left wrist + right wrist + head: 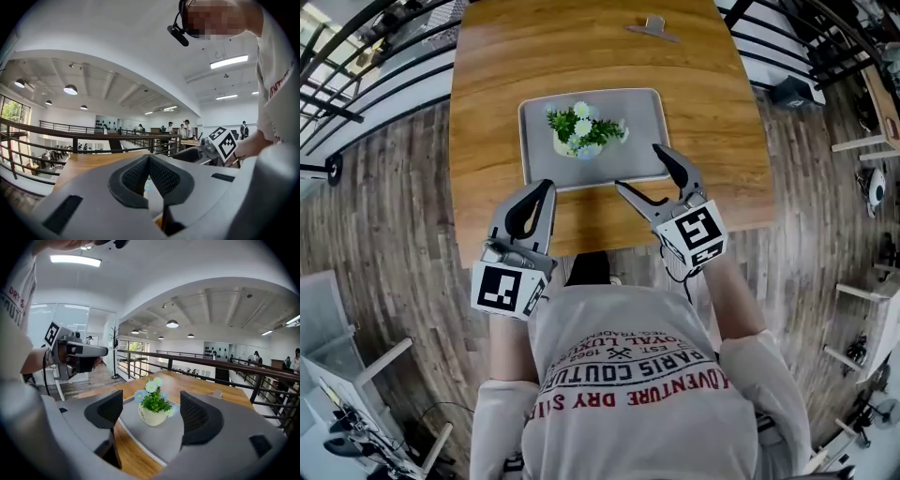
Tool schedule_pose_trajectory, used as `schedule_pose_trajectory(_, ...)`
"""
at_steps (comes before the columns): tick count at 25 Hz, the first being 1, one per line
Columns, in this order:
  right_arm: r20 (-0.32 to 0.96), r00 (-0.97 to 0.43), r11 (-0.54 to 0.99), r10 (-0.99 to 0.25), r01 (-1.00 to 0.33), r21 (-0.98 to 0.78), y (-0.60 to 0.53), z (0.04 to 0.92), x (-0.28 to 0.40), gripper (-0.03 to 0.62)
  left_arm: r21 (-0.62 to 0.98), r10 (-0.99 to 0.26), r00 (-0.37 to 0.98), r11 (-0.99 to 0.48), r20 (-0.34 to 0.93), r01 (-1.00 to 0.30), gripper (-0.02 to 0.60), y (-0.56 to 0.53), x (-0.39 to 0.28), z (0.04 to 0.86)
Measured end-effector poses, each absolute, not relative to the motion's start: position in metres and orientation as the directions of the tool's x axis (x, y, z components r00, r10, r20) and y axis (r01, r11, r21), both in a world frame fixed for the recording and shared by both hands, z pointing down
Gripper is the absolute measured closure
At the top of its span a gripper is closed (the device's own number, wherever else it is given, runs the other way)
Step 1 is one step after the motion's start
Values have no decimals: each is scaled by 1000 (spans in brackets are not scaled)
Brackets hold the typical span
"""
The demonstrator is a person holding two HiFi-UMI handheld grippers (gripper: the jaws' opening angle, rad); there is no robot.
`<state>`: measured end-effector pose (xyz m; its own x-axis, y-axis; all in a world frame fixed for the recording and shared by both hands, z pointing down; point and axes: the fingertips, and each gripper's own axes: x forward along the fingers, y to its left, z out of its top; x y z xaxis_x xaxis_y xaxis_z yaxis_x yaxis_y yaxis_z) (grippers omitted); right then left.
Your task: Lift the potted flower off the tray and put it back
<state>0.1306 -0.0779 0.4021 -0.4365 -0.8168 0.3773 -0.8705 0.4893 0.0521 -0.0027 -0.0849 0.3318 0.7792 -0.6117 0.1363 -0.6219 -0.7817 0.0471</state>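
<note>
The potted flower point(584, 131), a cream pot with green leaves and white and pale blue blooms, stands upright on the grey tray point(636, 117) in the middle of the wooden table point(497, 84). My right gripper point(639, 167) hovers open at the tray's near right corner, apart from the pot. In the right gripper view the flower point(153, 405) shows between the spread jaws of that gripper point(151, 401), further off on the tray point(164, 439). My left gripper point(532, 208) is shut and empty over the table's near edge, left of the tray. In the left gripper view its pads point(161, 176) meet.
A small grey metal clip point(653, 28) lies near the table's far edge. Dark railings point(356, 56) run along the back left and right, with wooden floor around the table. Chairs point(862, 141) stand at the right. Several people point(185, 129) stand far off.
</note>
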Motion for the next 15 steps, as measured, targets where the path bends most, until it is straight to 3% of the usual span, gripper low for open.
schedule_pose_trajectory(7,489,-492,593,-720,-803,65,-126,437,117,171,69,-600,780,-783,180,-618,569,-132,-2,350)
schedule_pose_trajectory(15,577,-559,698,-596,-715,29,-151,489,110,155,119,-609,749,-750,260,-651,569,-146,7,388)
